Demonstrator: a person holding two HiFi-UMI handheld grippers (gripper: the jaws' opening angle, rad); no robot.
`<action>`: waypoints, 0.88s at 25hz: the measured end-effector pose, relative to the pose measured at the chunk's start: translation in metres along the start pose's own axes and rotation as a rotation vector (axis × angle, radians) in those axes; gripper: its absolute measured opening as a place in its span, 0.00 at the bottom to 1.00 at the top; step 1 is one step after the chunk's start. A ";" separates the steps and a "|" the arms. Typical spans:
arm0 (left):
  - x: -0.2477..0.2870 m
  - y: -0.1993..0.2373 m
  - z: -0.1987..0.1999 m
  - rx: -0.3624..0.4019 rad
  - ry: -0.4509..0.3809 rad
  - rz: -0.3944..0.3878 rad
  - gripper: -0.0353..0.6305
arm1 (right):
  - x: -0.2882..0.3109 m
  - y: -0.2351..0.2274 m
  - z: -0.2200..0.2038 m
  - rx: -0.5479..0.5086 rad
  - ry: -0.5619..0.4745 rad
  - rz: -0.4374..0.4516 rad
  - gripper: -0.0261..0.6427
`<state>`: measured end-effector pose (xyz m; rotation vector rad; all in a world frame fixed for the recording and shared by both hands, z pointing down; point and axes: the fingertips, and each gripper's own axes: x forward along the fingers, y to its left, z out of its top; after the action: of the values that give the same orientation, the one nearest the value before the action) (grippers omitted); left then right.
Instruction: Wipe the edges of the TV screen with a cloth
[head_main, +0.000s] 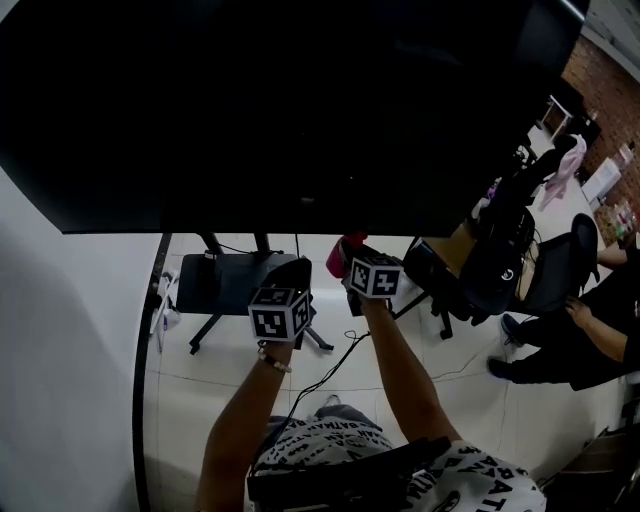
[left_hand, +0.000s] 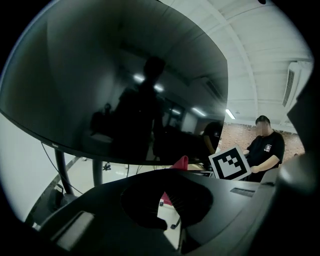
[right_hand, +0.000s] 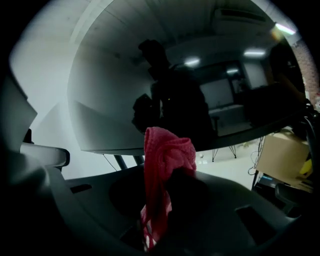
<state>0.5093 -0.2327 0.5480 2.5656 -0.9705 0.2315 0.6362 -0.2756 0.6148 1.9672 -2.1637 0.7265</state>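
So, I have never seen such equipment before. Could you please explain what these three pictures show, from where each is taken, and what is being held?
No robot here: a person holds a two-jaw gripper in each hand. The head view comes from a camera on the person's head, looking down at both arms below a large dark TV screen on a stand. The other two pictures come from cameras on the grippers, looking along their jaws. The right gripper clamps a red cloth, held near the screen's lower edge. The left gripper holds nothing; its jaws seem together at the tips. The black-and-white cubes are parts of the grippers.
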 end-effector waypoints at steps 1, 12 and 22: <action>-0.005 0.013 0.004 -0.005 -0.002 0.009 0.05 | 0.009 0.013 0.000 -0.003 0.005 0.007 0.15; -0.083 0.131 0.024 -0.056 -0.020 0.101 0.05 | 0.080 0.159 -0.002 -0.059 0.063 0.107 0.15; -0.146 0.270 0.033 0.032 -0.007 0.183 0.05 | 0.164 0.296 -0.001 -0.122 0.080 0.100 0.15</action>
<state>0.2212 -0.3442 0.5563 2.5080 -1.2152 0.2899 0.3269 -0.4126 0.6042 1.7517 -2.2164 0.6583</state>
